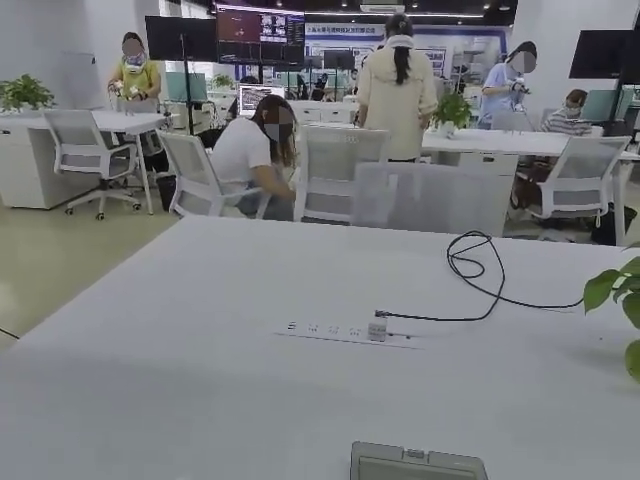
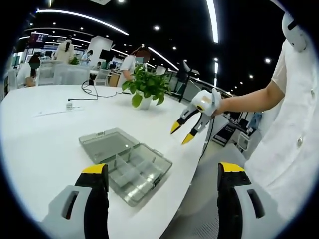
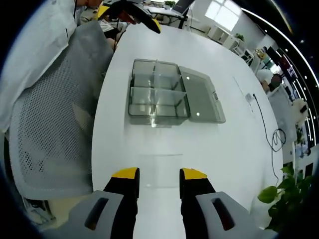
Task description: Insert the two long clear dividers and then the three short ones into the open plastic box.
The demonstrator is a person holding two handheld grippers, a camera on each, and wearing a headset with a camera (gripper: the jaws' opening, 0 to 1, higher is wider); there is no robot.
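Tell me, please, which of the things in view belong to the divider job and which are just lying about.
For the job:
- open plastic box
- clear dividers standing in it
- left gripper and right gripper, fingers apart

Just lying about:
- power strip
- black cable
- potted plant
- mesh chair

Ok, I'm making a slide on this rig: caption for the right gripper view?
Right gripper, jaws apart, hovers over the white table, aimed at the open clear box split into compartments.
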